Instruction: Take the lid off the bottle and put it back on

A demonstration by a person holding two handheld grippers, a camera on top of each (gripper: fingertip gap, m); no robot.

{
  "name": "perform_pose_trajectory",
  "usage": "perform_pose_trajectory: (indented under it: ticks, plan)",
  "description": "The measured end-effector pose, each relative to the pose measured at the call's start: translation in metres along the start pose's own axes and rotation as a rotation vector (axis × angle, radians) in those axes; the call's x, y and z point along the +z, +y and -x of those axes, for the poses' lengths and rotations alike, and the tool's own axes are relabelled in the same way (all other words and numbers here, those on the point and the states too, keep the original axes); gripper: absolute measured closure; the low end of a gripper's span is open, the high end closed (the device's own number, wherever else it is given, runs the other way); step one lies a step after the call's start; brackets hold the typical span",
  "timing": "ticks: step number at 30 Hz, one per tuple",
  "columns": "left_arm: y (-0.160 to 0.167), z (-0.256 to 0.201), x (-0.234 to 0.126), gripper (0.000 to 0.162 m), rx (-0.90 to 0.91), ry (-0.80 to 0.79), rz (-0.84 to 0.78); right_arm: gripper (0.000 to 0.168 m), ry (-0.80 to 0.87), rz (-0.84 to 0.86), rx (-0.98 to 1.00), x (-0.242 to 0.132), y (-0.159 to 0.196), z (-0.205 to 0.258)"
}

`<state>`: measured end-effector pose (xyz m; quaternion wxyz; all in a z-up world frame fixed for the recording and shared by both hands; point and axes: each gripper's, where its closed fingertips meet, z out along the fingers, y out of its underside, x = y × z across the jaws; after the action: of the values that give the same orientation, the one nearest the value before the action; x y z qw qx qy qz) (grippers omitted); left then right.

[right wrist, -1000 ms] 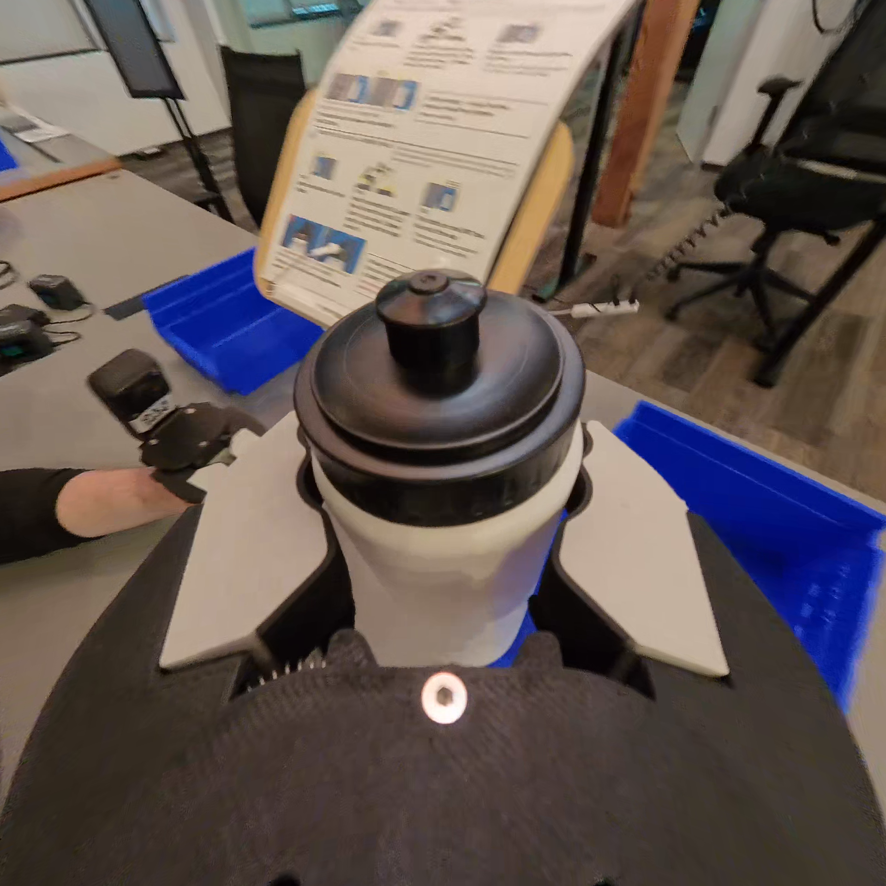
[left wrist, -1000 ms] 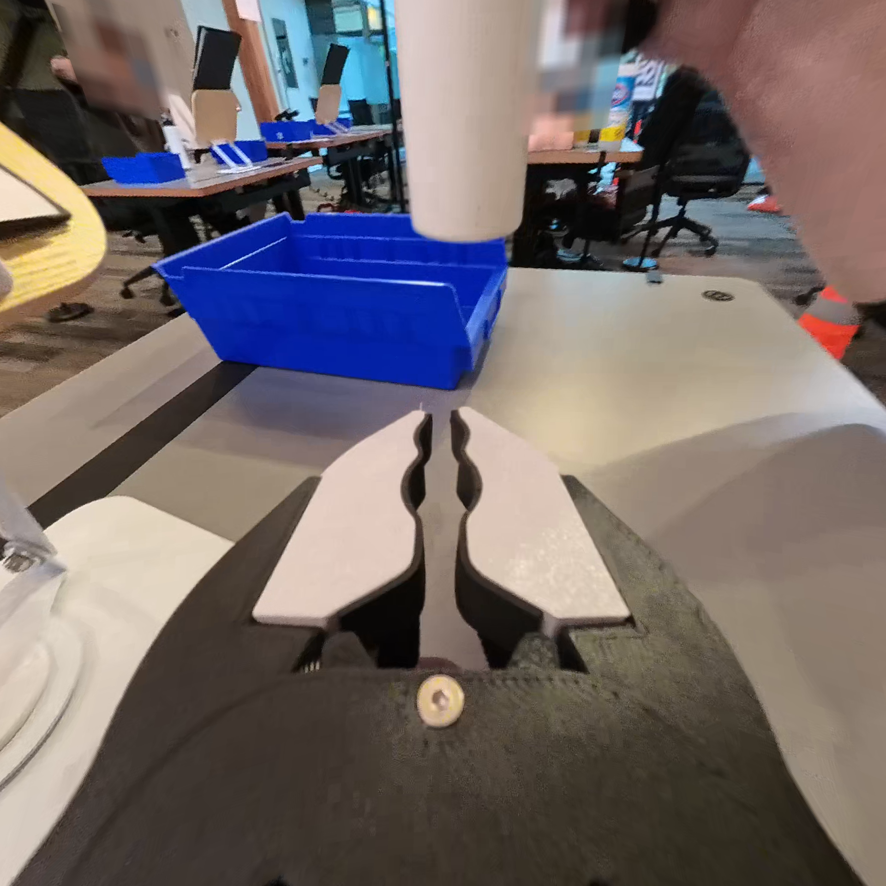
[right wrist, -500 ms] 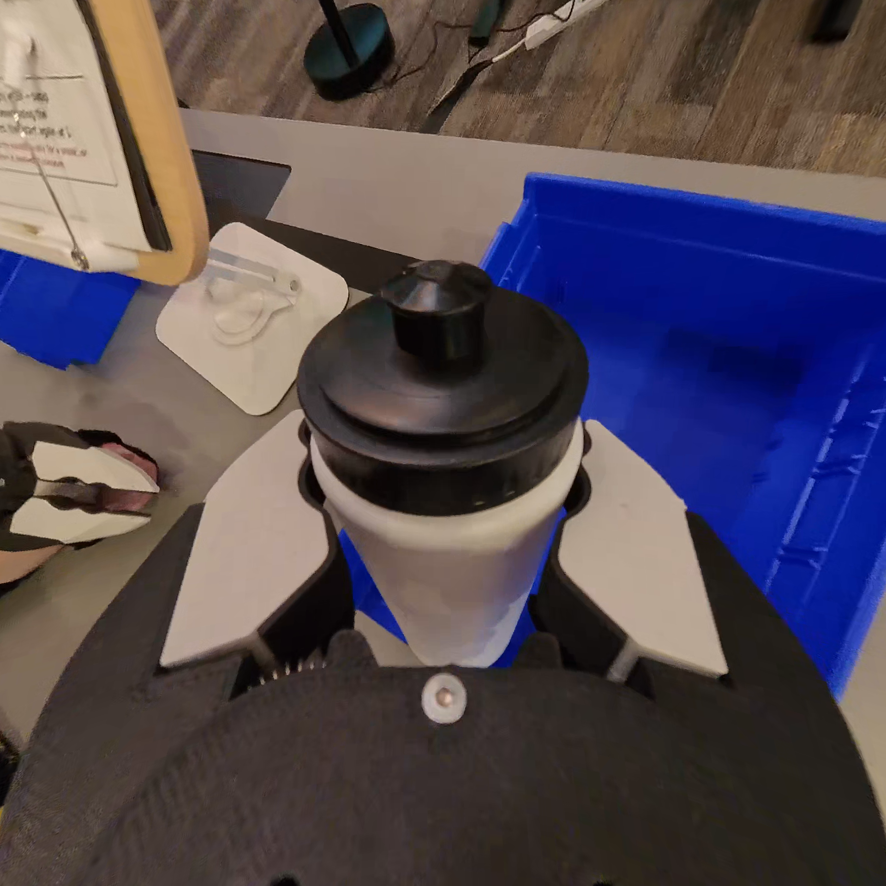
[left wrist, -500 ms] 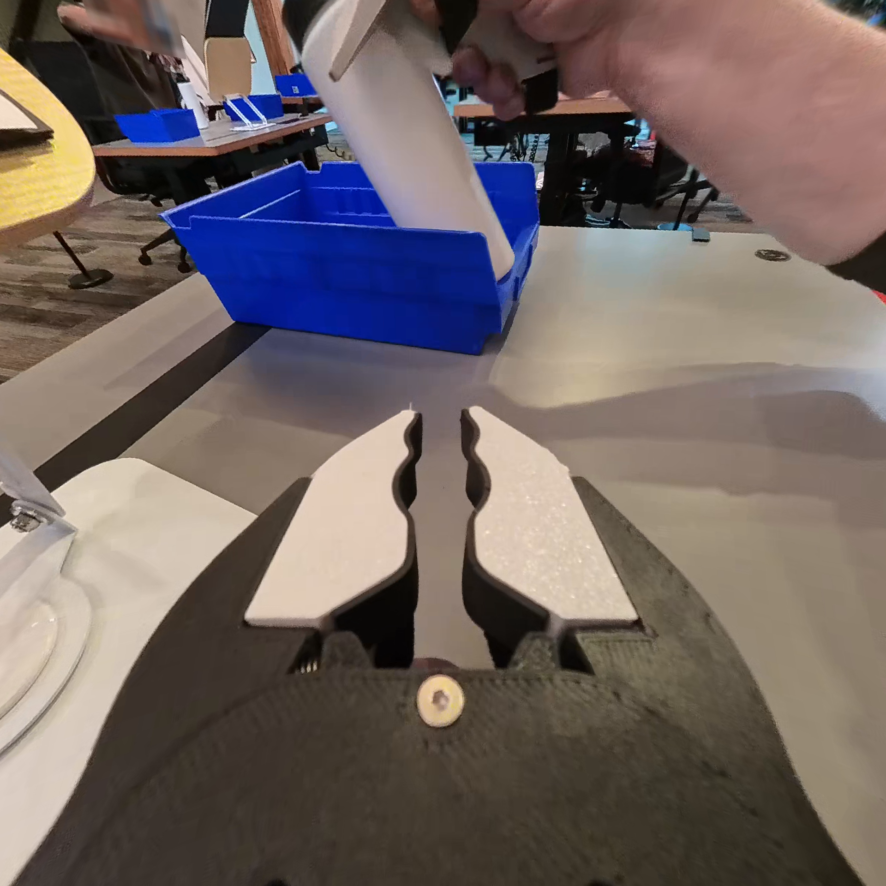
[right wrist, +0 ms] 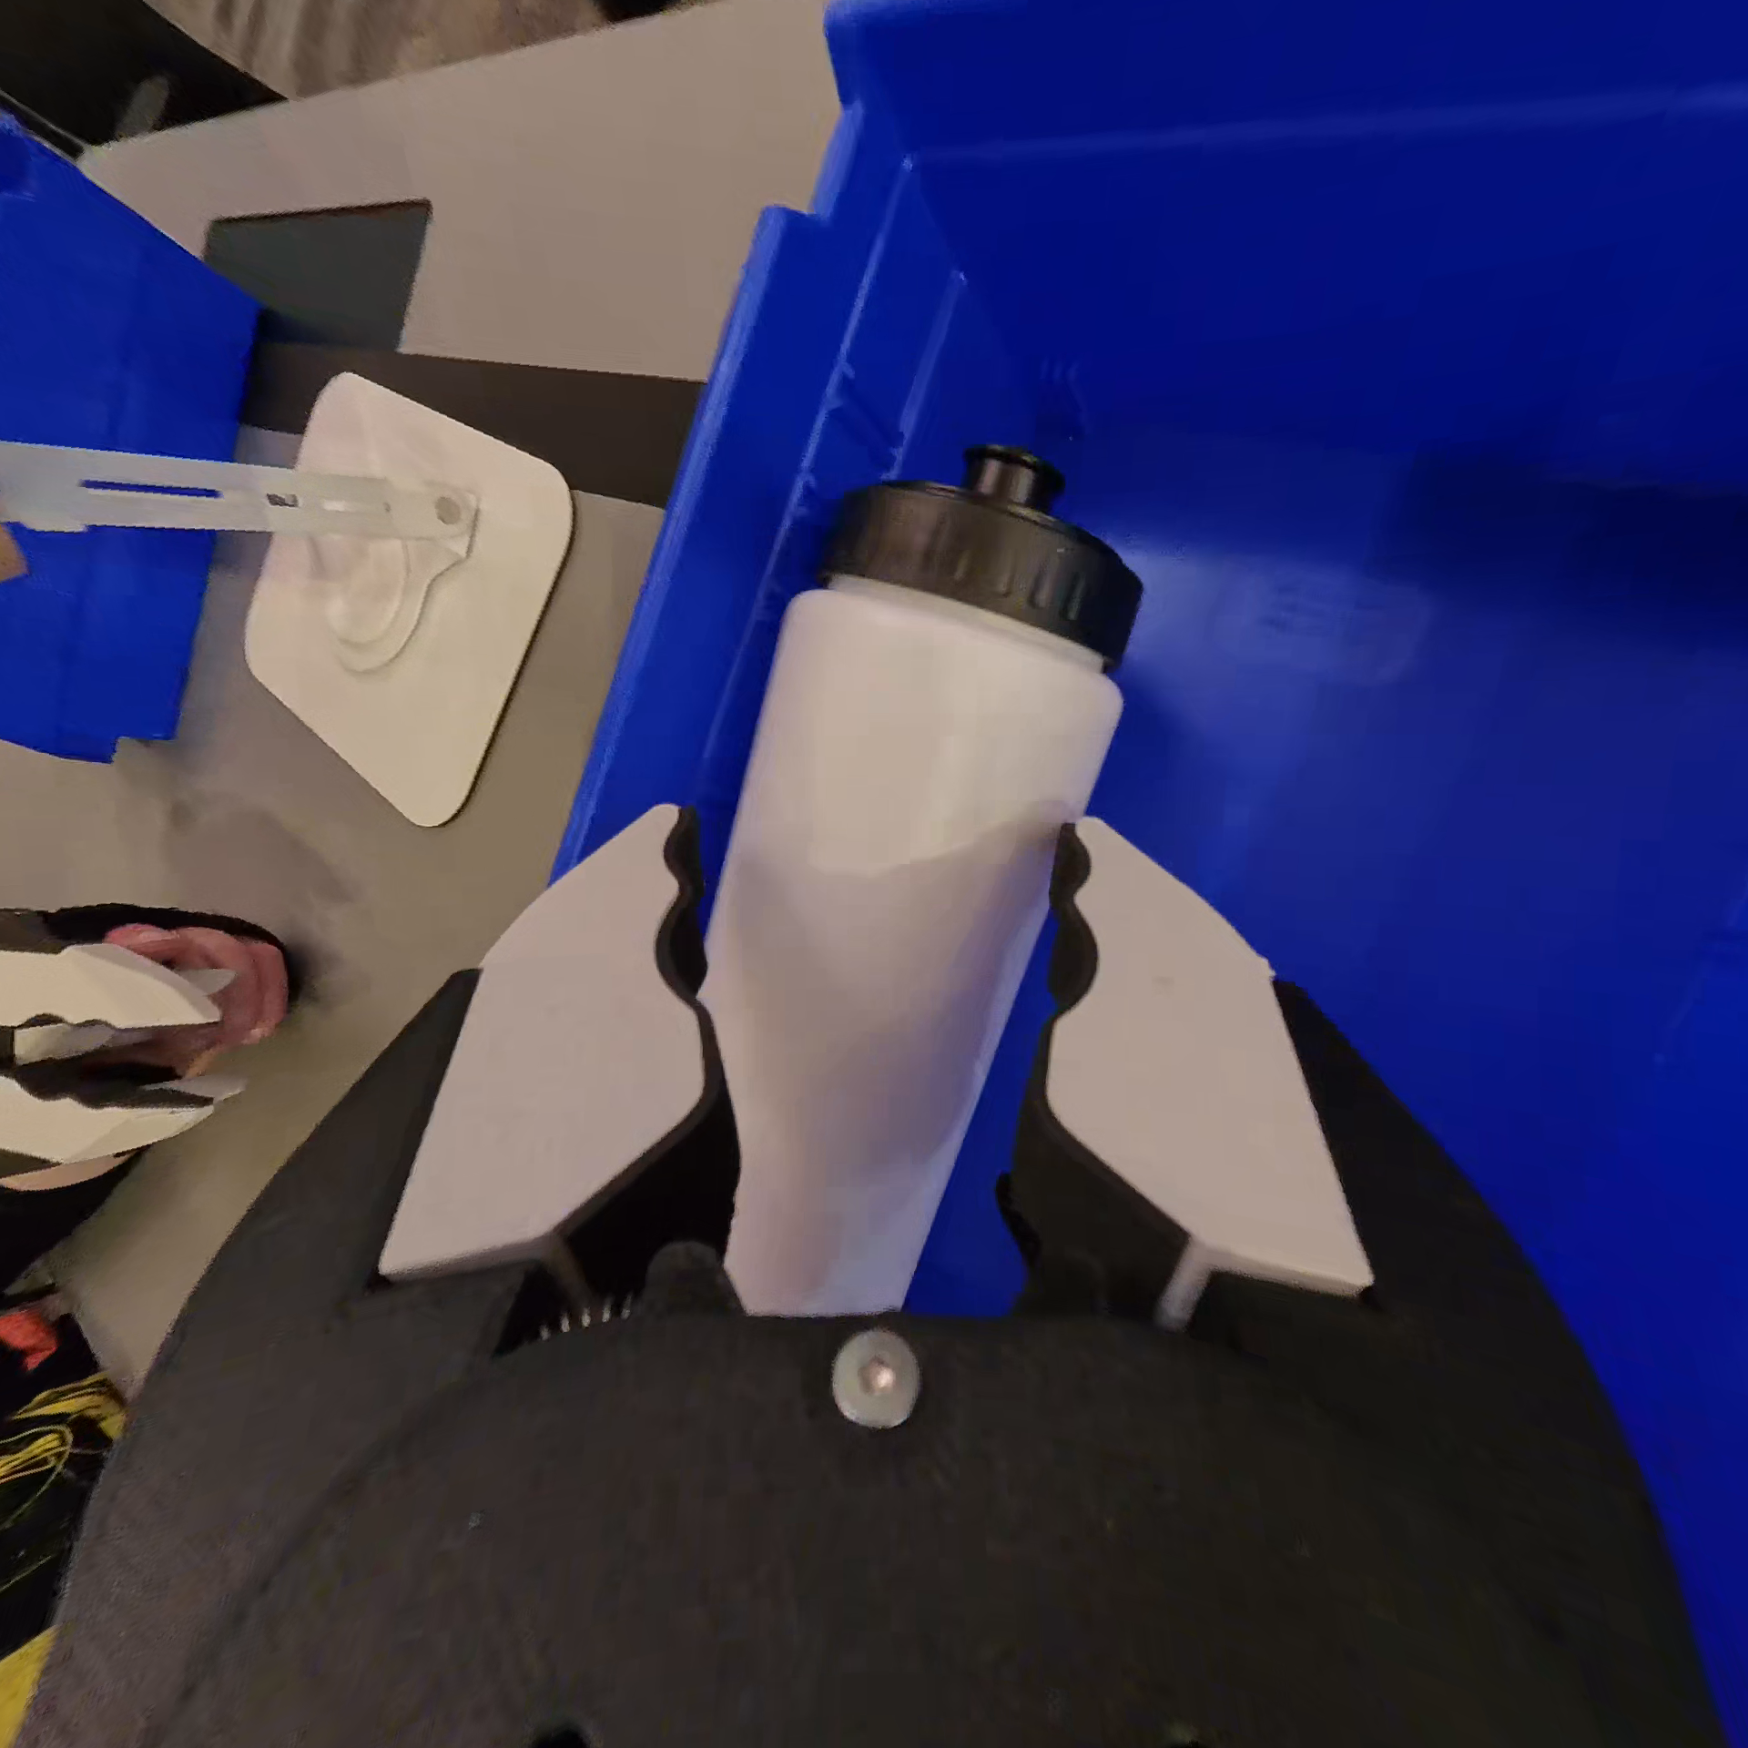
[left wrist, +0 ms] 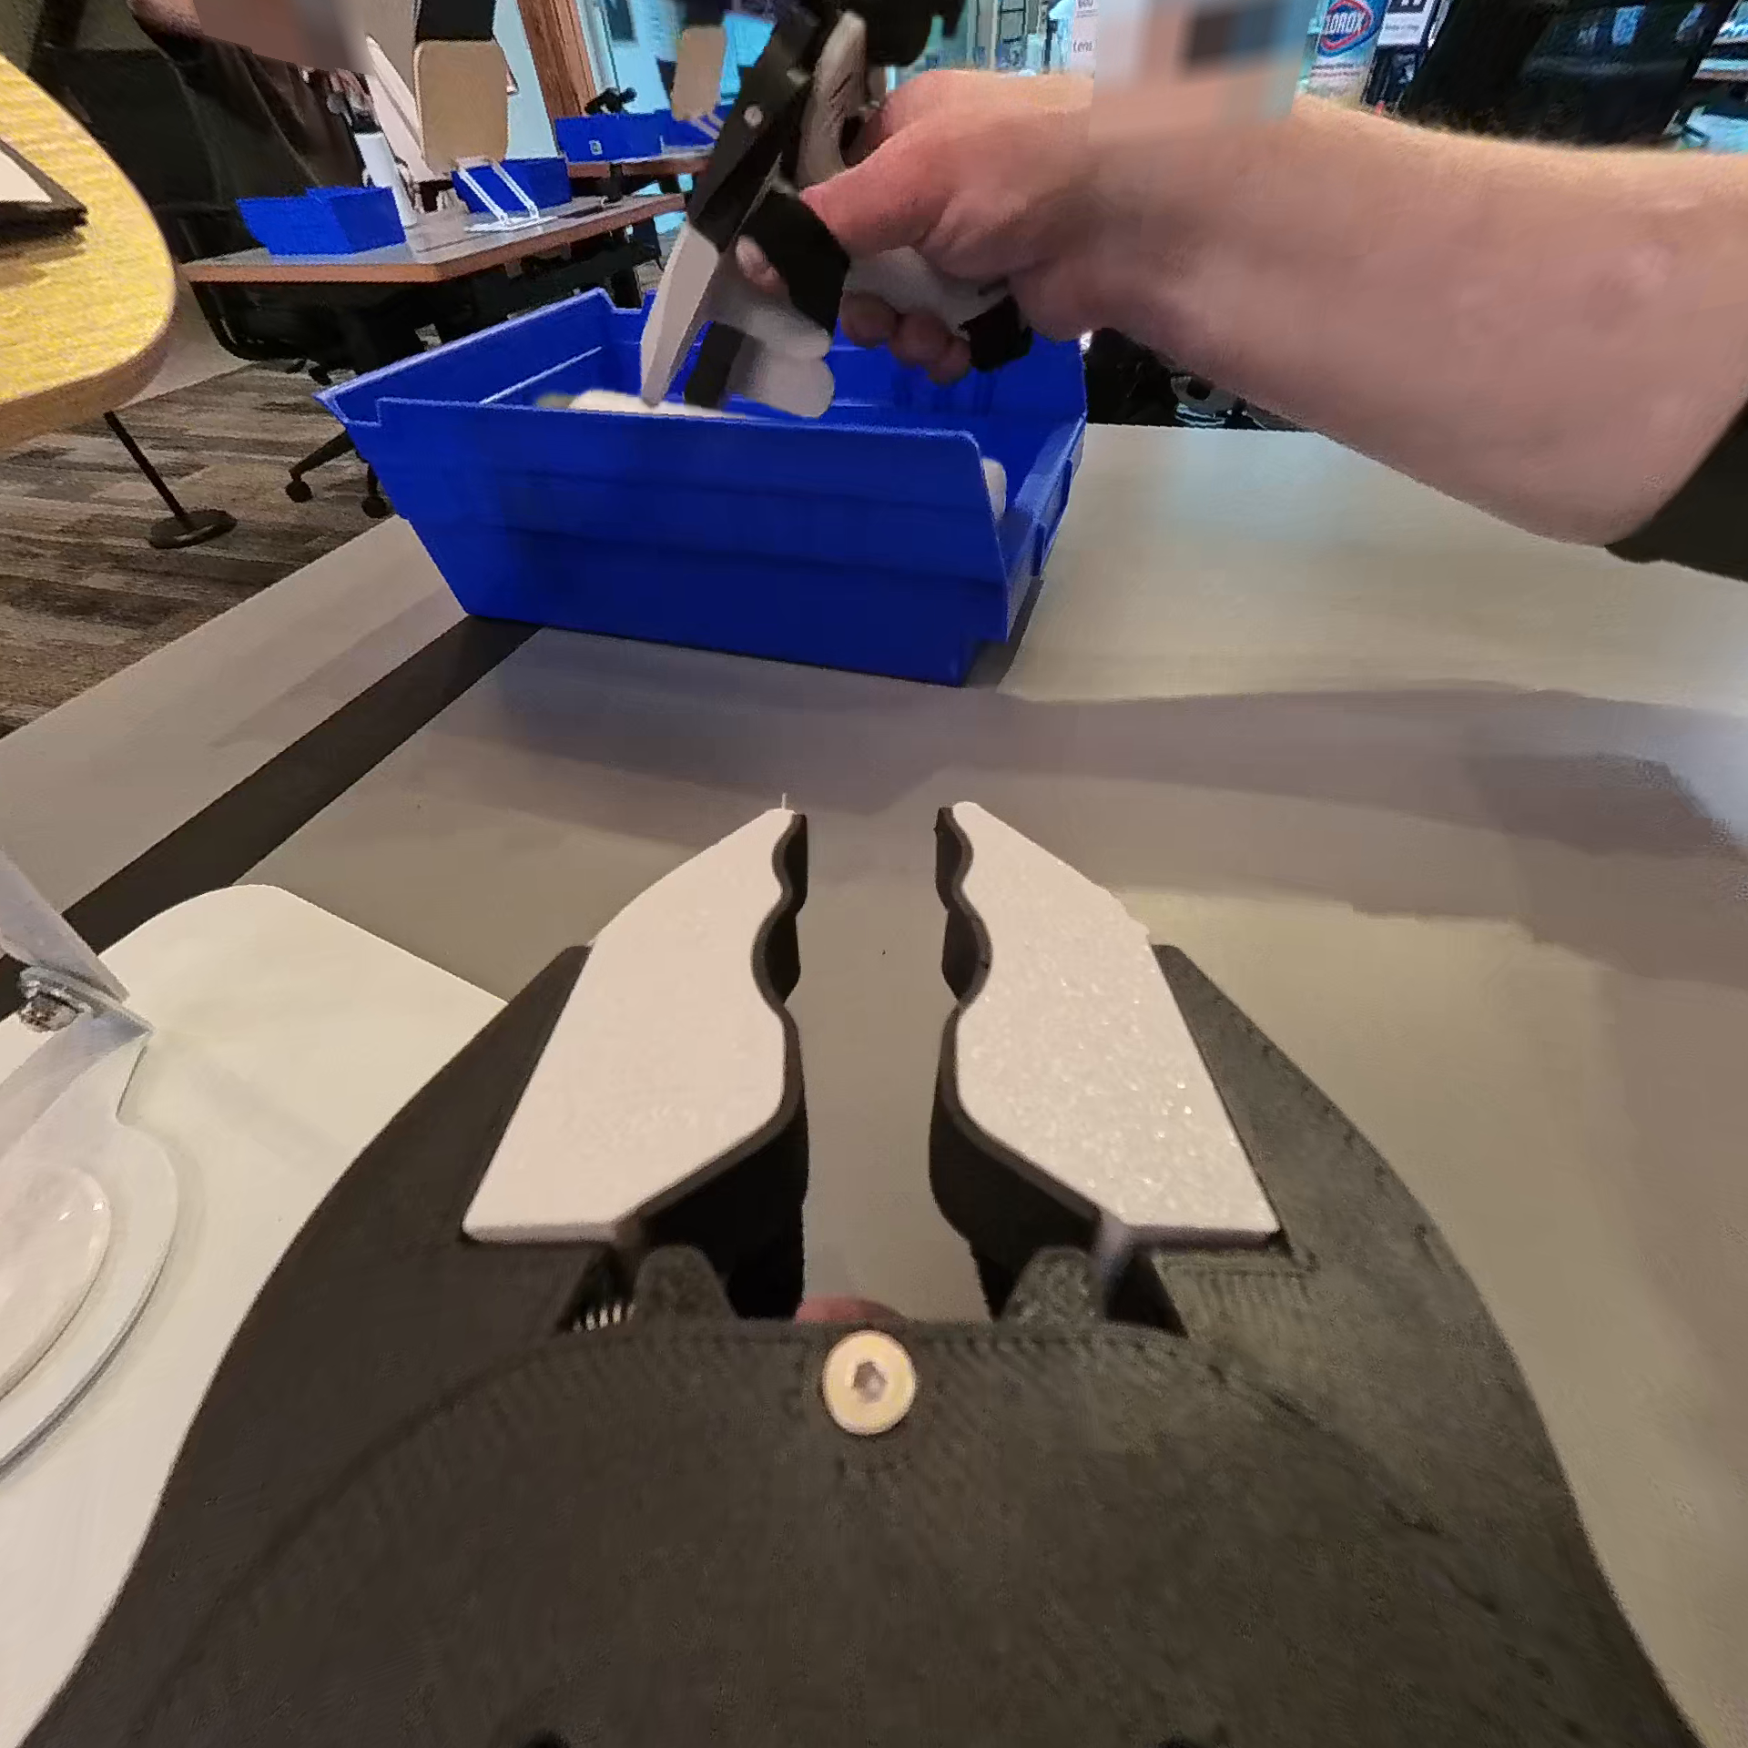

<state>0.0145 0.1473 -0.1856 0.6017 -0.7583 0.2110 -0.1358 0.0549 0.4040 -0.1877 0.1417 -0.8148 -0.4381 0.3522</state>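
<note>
Right wrist view: my right gripper now looks down into the blue bin, where half a second ago it was still above the rim. The white bottle lies inside the bin along its left wall, black lid screwed on and pointing away from me. My fingers stand on either side of the bottle's lower body. They are spread wider than before, when the pads clamped just under the lid; a sliver of blue shows on the right side, so I read them as released, no longer gripping. Bottle sits further out along the fingers than earlier.

On the grey table, left of the bin, lies the white square pad with a clear stand on it. My left gripper shows at the left edge of this view.

Left wrist view: left gripper low over the table, nothing between the fingers. The gap is wider than half a second ago: open. Bin ahead near the far edge; right gripper dips into it, held by my hand. A strip of white bottle shows just above the rim, no longer tilted up out of the bin.
</note>
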Motion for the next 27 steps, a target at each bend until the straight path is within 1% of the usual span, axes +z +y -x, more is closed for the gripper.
perform_pose_trajectory:
  ticks: [3, 5, 8, 10, 13, 15, 17, 20, 22, 24, 27]
  plan:
    - [0.000, 0.001, 0.000, 0.134, -0.009, -0.004, -0.001, 0.094, -0.003, -0.114, -0.102, -0.021, -0.007, 0.025]
    - [0.000, 0.003, 0.000, 0.131, -0.012, -0.013, -0.001, 0.090, 0.032, -0.221, -0.209, -0.040, -0.012, 0.049]
    - [0.000, 0.004, 0.000, 0.125, -0.012, -0.025, 0.003, 0.089, 0.002, -0.362, -0.378, -0.062, -0.010, 0.109]
    - [0.001, 0.002, 0.000, 0.126, -0.012, -0.019, 0.006, 0.091, -0.041, -0.427, -0.490, -0.064, 0.000, 0.154]
    - [-0.001, 0.002, -0.003, 0.124, -0.020, -0.033, 0.006, 0.086, -0.080, -0.491, -0.633, -0.044, 0.020, 0.209]
    - [-0.002, 0.007, -0.007, 0.122, -0.017, -0.068, 0.010, 0.085, -0.070, -0.513, -0.708, -0.021, 0.032, 0.231]
    - [0.002, 0.015, -0.016, 0.119, -0.018, -0.136, 0.034, 0.076, -0.023, -0.512, -0.712, 0.004, 0.040, 0.235]
    - [0.017, 0.023, -0.030, 0.116, 0.046, -0.245, 0.095, 0.078, -0.057, -0.453, -0.693, 0.040, 0.060, 0.234]
    - [0.028, 0.025, -0.034, 0.110, 0.075, -0.286, 0.156, 0.081, -0.079, -0.399, -0.684, 0.065, 0.075, 0.227]
    - [0.030, 0.029, -0.036, 0.105, 0.084, -0.315, 0.169, 0.077, -0.055, -0.318, -0.693, 0.088, 0.088, 0.214]
    - [0.035, 0.037, -0.034, 0.093, 0.021, -0.327, 0.202, 0.070, -0.107, -0.265, -0.622, 0.102, 0.096, 0.210]
